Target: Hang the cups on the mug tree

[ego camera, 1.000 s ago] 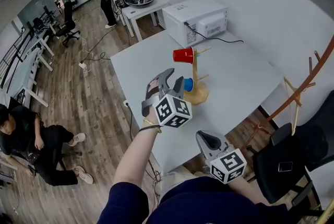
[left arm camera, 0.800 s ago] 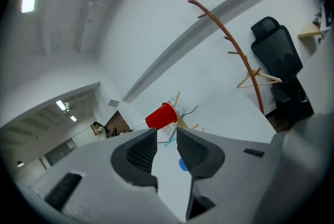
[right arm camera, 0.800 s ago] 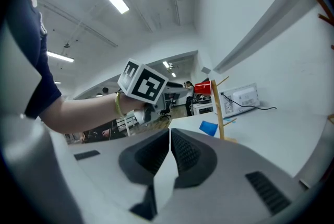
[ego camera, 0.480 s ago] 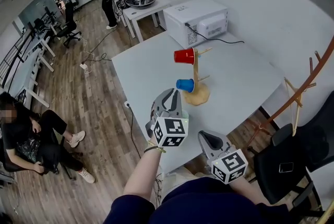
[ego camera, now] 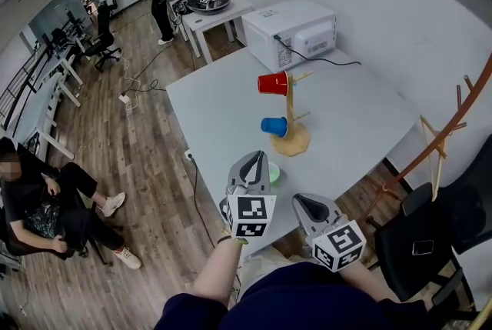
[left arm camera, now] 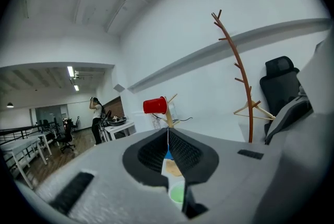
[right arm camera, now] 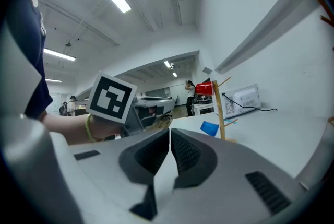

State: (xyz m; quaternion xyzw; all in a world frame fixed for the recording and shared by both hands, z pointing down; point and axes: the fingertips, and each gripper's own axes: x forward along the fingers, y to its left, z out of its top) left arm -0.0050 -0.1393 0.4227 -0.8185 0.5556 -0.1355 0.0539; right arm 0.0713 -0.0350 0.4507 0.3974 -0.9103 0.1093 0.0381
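The wooden mug tree stands on the white table. A red cup hangs on an upper peg and a blue cup on a lower one. A green cup sits on the table near the front edge, just right of my left gripper. That gripper is shut, with nothing between its fingers. In the left gripper view the red cup shows ahead and the green cup below the jaws. My right gripper hangs shut and empty over the table's front edge; its view shows the blue cup.
A white microwave with a black cable stands at the table's far end. A wooden coat rack and a black office chair are to the right. A person sits at the left; another stands far off by a small table.
My left gripper has drawn back from the blue cup on the mug tree toward the table's front edge, beside the green cup. The blue cup stays on its peg. The right gripper has not moved.
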